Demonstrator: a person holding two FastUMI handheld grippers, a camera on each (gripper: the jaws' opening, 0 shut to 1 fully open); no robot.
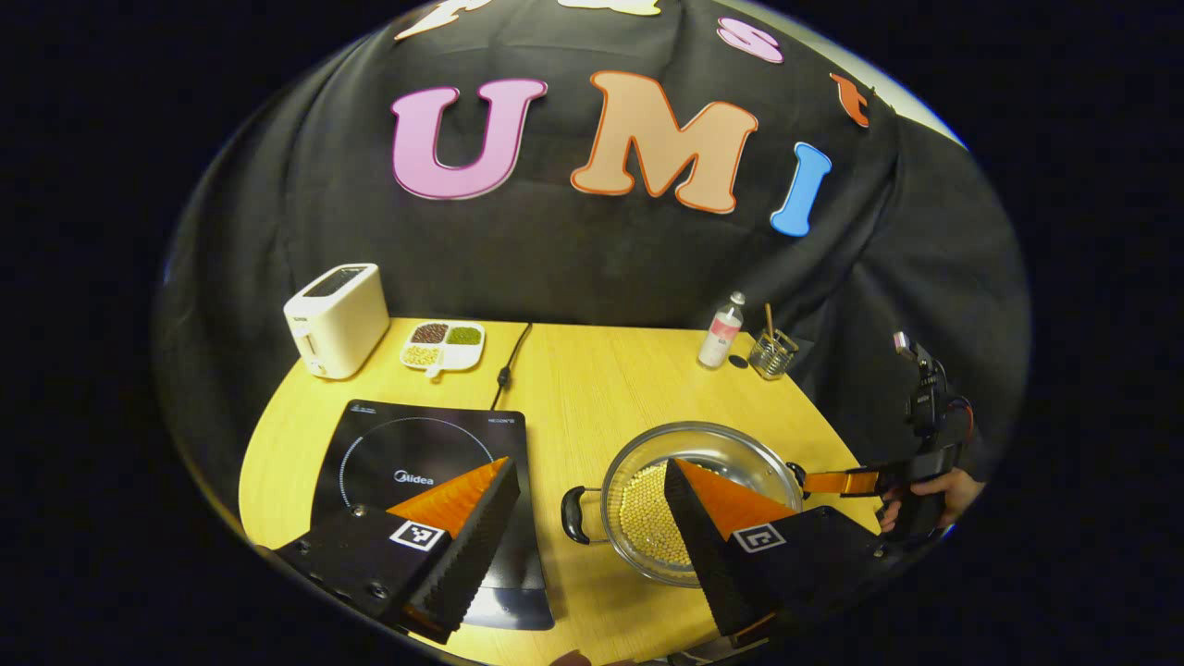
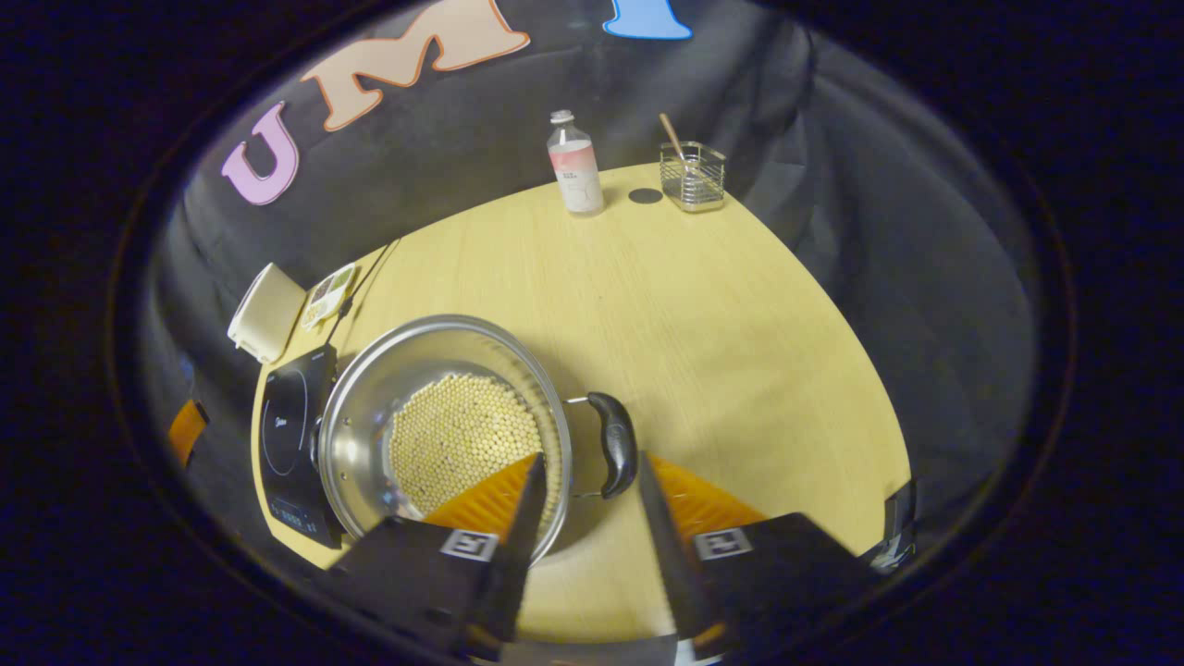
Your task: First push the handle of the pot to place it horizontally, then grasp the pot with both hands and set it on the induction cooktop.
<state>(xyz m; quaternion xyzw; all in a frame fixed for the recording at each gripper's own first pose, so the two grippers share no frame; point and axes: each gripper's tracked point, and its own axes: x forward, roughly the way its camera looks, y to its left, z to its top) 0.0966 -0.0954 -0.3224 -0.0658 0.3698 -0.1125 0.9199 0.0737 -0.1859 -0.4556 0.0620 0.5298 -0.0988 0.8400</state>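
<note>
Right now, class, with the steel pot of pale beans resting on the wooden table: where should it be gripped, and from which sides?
Grip the steel pot of pale beans by its two black loop handles, one gripper each, approaching from opposite sides. The handles project outward from the rim with gaps behind them; the round wall looks too wide for either open gripper.

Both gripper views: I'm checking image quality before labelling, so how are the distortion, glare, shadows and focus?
Left gripper view: strong fisheye bends the table edge; the induction cooktop shows a mild sheen near its front edge; far items stay sharp. Right gripper view: same curvature; the pot wall reflects light without blowing out and casts a soft shadow to its right; the right gripper looks slightly soft.
</note>
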